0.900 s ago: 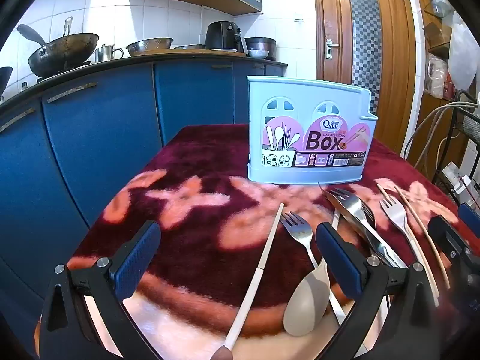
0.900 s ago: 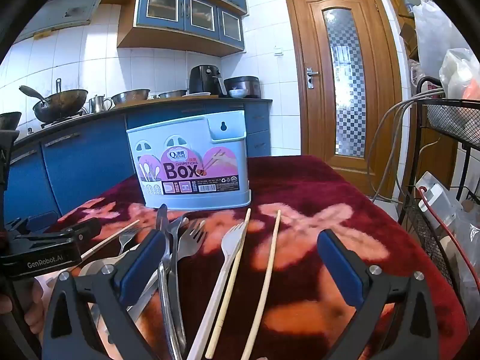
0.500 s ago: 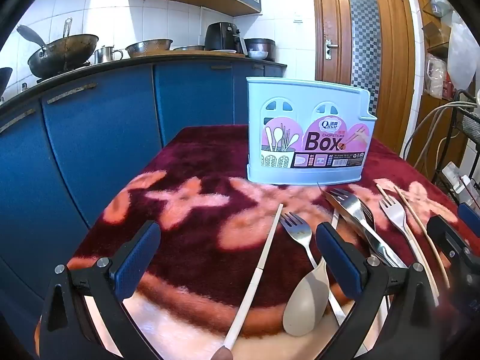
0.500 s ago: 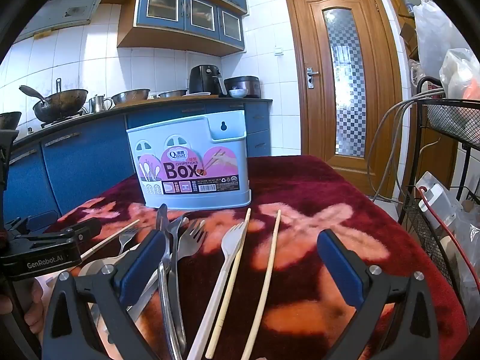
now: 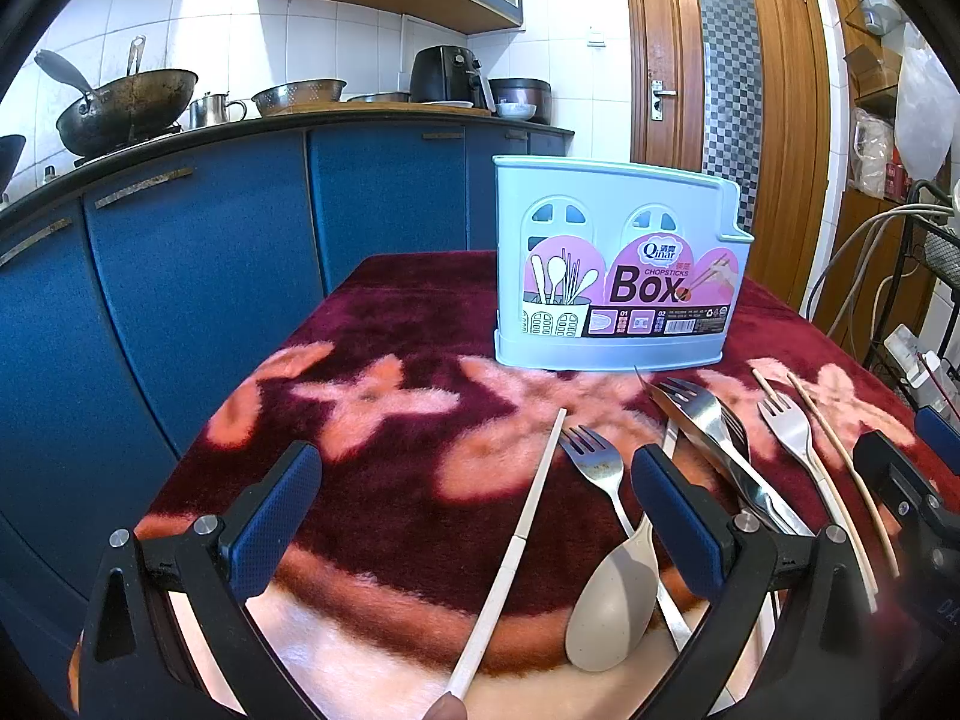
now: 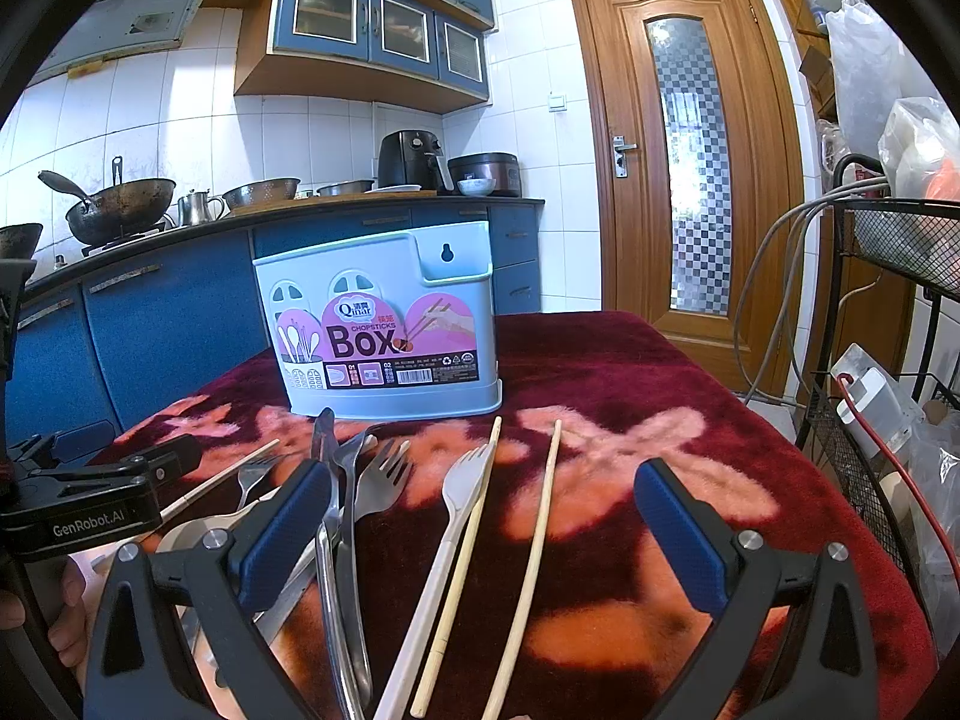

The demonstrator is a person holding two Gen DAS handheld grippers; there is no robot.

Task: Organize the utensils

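Jaws wide, utensils (image 6: 456, 516) between

One chopsticks box (image 5: 612, 240). Three chopsticks: two bamboo chopsticks (image 6: 540, 516), one white chopstick (image 5: 528, 528). At least three forks (image 5: 591, 456); their overlap hides any more. One knife (image 6: 323, 438). One beige spoon (image 5: 612, 600).

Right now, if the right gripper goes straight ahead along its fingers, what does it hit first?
Probably nothing at first: the right gripper is open above the two wooden chopsticks lying on the red floral cloth. The light-blue plastic chopsticks box stands further ahead, slightly left; depth is unclear.
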